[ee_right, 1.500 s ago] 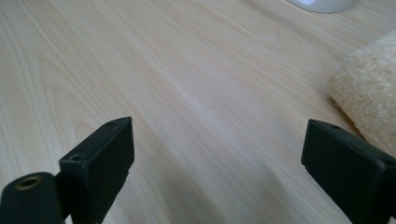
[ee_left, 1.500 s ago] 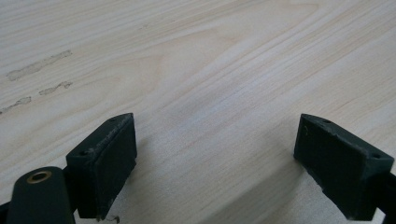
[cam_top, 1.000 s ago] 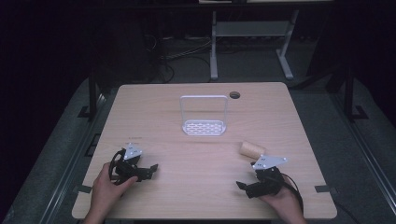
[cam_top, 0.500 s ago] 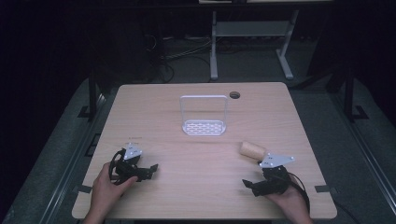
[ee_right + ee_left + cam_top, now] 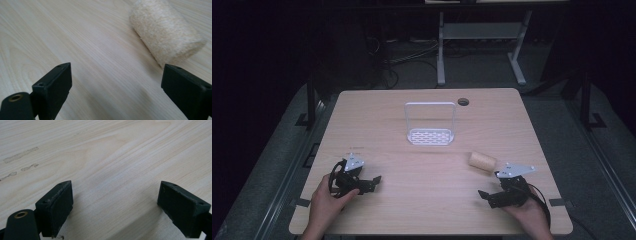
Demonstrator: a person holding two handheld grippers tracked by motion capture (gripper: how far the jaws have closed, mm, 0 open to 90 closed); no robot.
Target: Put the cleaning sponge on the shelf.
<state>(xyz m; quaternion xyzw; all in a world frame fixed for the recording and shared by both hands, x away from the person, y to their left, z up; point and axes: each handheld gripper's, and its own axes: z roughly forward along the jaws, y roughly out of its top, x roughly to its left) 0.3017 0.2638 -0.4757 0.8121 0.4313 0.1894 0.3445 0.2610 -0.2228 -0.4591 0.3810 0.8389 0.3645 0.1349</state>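
Looks like the approach step: right claw (image 5: 486, 196), spread wide, sits lower right, with the loofah roll (image 5: 482, 161) just above it. Next it needs swinging onto the roll. Left claw (image 5: 374, 181) idles open, lower left.

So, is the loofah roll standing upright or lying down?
Lying down: the loofah roll rests on its side on the table, near the open right tongs.

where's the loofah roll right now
The loofah roll lies on its side on the table, right of centre in the high view, just ahead and left of the right tool and nearer than the white rack.
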